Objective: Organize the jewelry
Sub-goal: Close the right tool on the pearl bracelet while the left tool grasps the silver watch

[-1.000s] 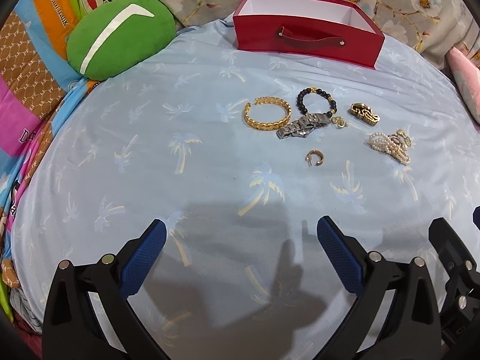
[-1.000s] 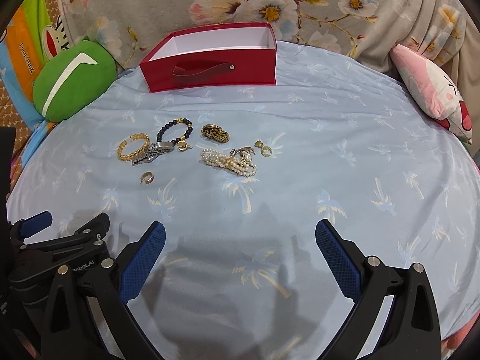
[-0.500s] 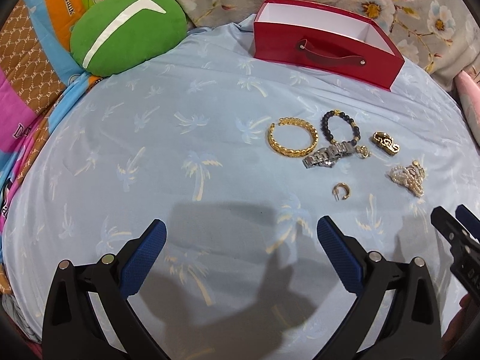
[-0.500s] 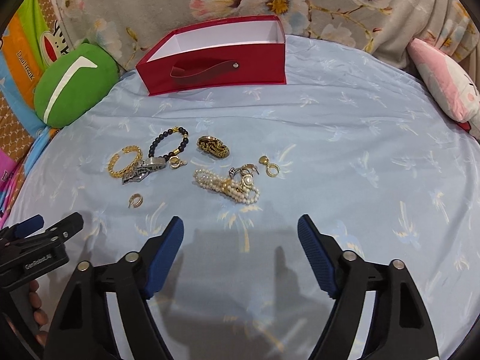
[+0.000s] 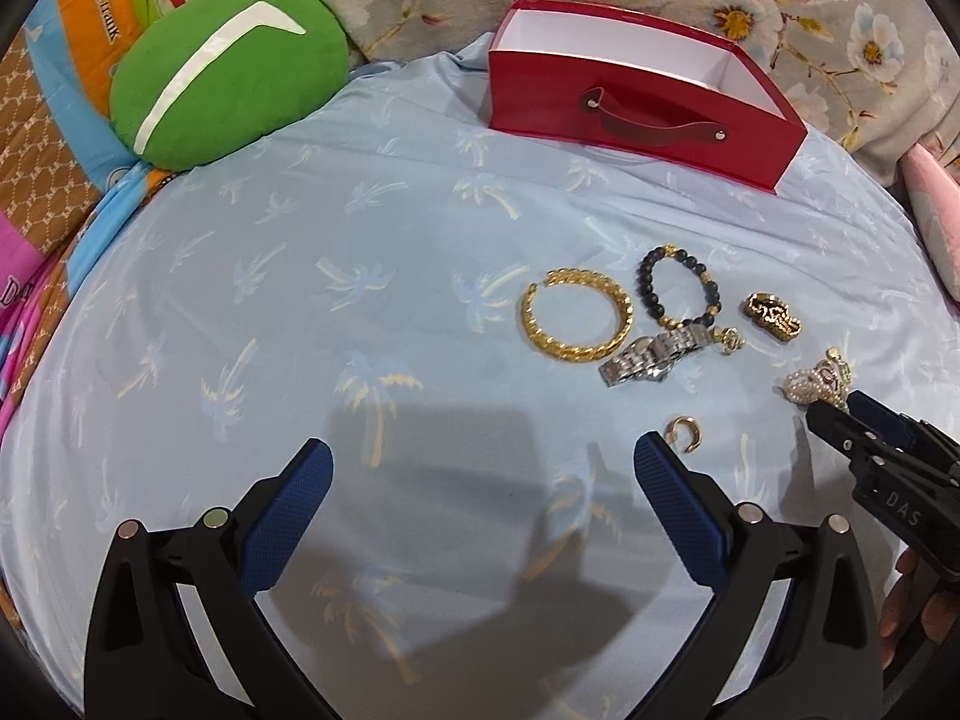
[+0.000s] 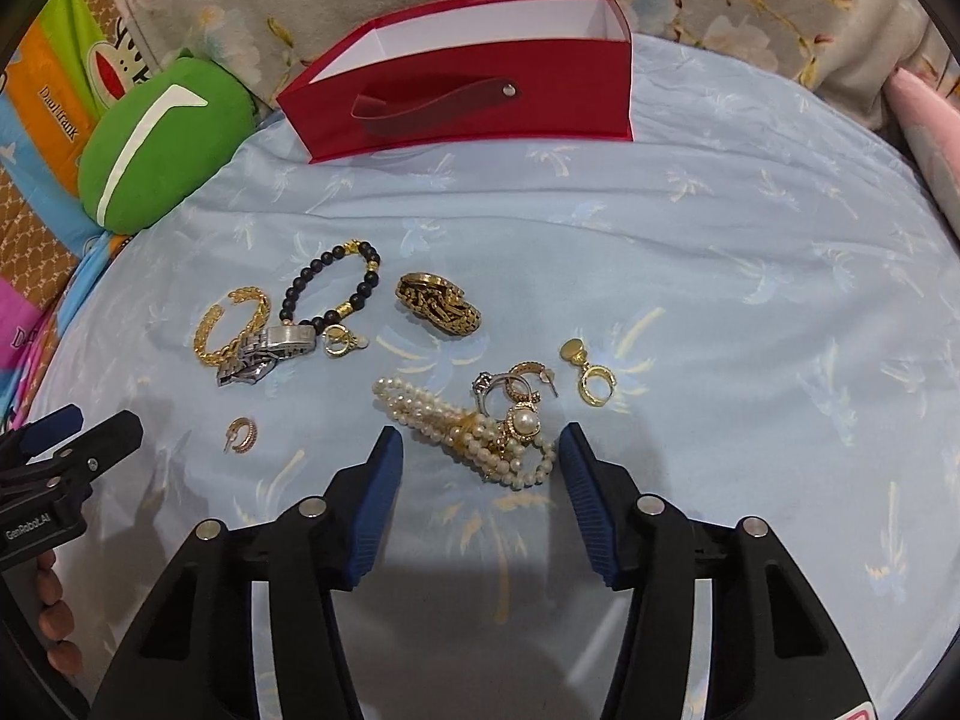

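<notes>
Left wrist view: left gripper [image 5: 483,471] gapes wide over bare sheet [image 5: 288,312], gripping nothing, closer to the jewelry than a second ago. Gold bangle [image 5: 577,317], bead bracelet [image 5: 681,287] and steel watch [image 5: 655,354] lie touching in a cluster ahead; small gold hoop [image 5: 684,433] sits just off the right fingertip. Right gripper [image 5: 840,414] now pokes in from the right edge, tips at the pearls [image 5: 807,385]. Red box [image 5: 636,114] waits open at the far side, well apart from everything, nothing visible inside.

Right wrist view: right gripper [image 6: 480,450] much nearer the pearls [image 6: 462,426] than a second ago, jaws just been closing to about half width, pearls between the pads but not yet pressed. Rings [image 6: 510,387] tangled on the pearls; gold earring [image 6: 591,372] just beside; brooch [image 6: 438,305] farther back. Left gripper [image 6: 78,426] visible at the left edge, near the hoop [image 6: 241,433].

Likely a first pick beginning: pearls to be pinched, then carried to the box [image 6: 468,90]. Rings may lift along or drop off.
</notes>
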A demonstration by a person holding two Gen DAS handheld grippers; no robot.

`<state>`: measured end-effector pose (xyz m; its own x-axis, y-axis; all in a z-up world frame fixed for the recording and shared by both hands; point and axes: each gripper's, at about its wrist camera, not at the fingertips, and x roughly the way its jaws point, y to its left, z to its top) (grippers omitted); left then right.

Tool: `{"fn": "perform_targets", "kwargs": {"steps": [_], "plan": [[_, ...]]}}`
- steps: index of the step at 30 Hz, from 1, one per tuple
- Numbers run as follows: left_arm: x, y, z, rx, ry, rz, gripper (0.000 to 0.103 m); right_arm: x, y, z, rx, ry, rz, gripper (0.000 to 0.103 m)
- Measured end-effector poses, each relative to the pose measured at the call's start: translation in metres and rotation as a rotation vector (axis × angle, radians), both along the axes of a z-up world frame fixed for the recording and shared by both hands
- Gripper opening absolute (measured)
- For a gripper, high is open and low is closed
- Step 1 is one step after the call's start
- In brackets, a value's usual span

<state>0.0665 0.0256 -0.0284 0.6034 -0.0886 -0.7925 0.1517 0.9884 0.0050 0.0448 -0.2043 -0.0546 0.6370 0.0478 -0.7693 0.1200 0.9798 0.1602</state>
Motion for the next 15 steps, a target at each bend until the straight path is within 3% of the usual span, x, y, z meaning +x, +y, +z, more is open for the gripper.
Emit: {"fn": "perform_targets", "kwargs": {"steps": [3,4,15], "plan": [[0.005,-0.007,0.0,-0.006,-0.003,-0.024,0.098,0.002,-0.001,0.0,0.003,-0.001,0.001,0.045],[0.005,-0.009,0.0,-0.007,-0.005,-0.03,0.098,0.002,-0.001,0.0,0.006,-0.001,0.003,0.035],[0.024,-0.041,0.007,-0.019,-0.037,-0.14,0.098,-0.016,-0.003,0.006,0.028,-0.032,-0.018,0.029]]}}
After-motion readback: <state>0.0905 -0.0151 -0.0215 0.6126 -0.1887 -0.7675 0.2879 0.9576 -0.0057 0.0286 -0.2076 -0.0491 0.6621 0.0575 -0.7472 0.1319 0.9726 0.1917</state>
